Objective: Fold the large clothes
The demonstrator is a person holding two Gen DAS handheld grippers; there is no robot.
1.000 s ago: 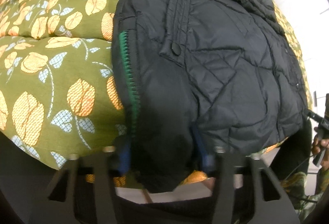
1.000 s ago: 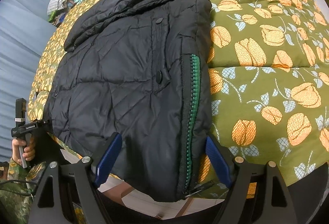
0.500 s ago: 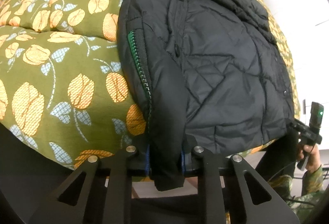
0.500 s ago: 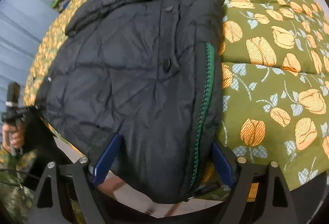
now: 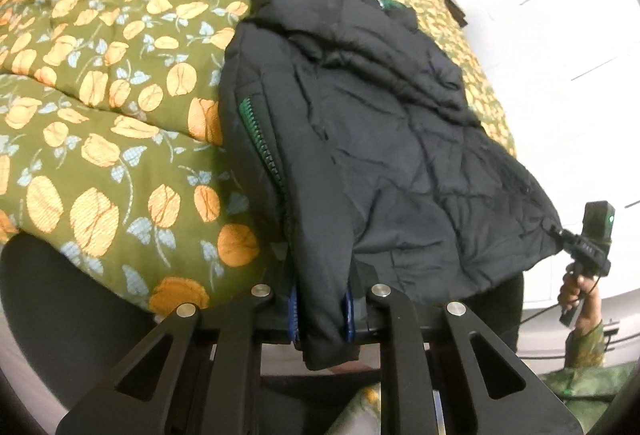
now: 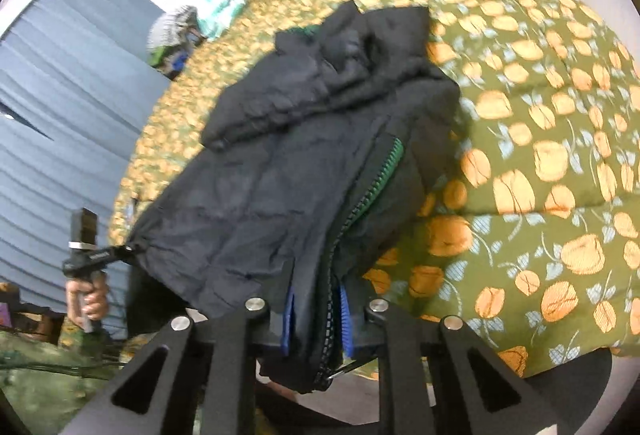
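Where the left wrist camera looks along its fingers, shows the left gripper (image 5: 322, 315) with jaws drawn narrow and pinching the near hem of the black quilted jacket (image 5: 380, 139) between blue pads (image 5: 294, 315). Grips just beside the green zipper (image 5: 256, 131), probably because that stiff edge gives a firm line to fold along. Lies otherwise spread on the flowered bedspread (image 5: 100, 115), collar at the far end, hem lifted at the bed's near edge. Off to the right, shows the right gripper (image 5: 560, 233) held in a hand (image 5: 576, 287), nipping the hem's other corner. Looks stretched taut between the two grips, likely so the bulky padding stays flat and does not bunch.

Seen from the right wrist camera, gives the mirror picture: jaws close together, clamped on a thick bundle of hem with zipper teeth running straight between the pads. At far left, catches the other tool with the opposite corner in its tip, fabric sagging slightly between. Beyond the jacket, shows a small pile of clothes (image 6: 188, 31) on the far part of the bed, well apart, beside a blue ribbed wall (image 6: 60, 115).

Judged from this, stands at the start of a lengthwise fold: hem secured at two points, ready to be carried up toward the collar. Calls for both ends rising together, lest the slippery shell slide from one grip.
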